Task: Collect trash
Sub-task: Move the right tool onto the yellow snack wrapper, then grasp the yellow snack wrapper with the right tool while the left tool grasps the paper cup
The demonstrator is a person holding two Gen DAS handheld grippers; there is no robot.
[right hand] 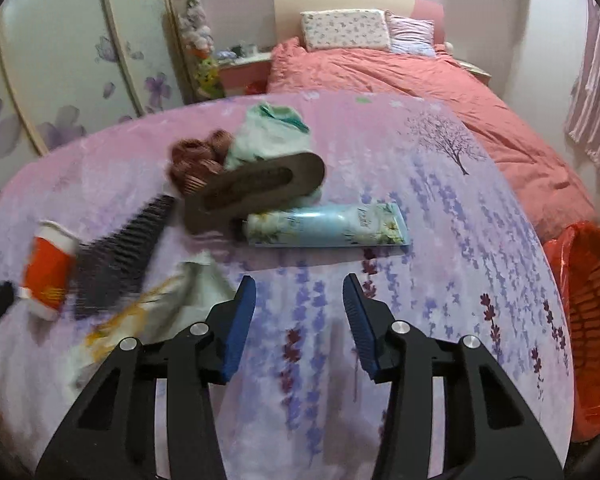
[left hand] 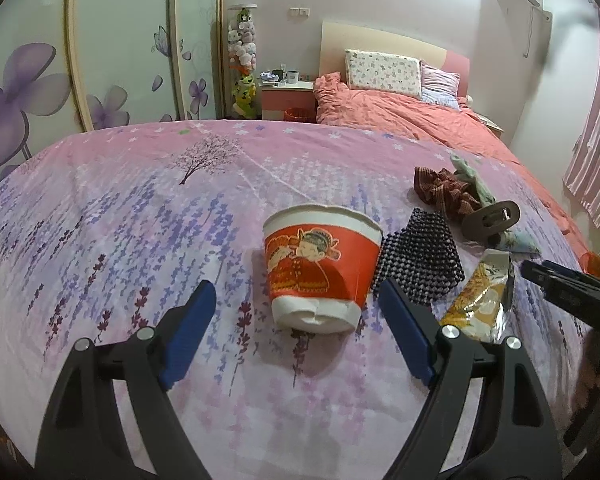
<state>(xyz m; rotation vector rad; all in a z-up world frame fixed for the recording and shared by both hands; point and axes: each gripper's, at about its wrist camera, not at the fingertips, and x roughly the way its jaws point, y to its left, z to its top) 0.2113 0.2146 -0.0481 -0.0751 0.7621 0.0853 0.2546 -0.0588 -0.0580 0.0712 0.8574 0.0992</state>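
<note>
Red paper cup (left hand: 322,268) lies tipped just beyond the left gripper's (left hand: 296,304) wide-open, empty jaws.

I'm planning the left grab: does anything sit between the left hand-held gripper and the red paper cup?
Nothing visible. The left hand-held gripper is open, only bedsheet lies before the red paper cup. The beaded mat touches the cup's right side.

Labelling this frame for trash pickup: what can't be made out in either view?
- Paper cup, left wrist view: inside hidden, it lies on its side with the base toward the camera.
- Yellow wrapper, right wrist view: motion blur, print unreadable.
- Red basket, right wrist view: cut off by the lens edge.
- Nightstand items, left wrist view: too small.
- Right gripper, left wrist view: blurred, jaws unclear there.
</note>
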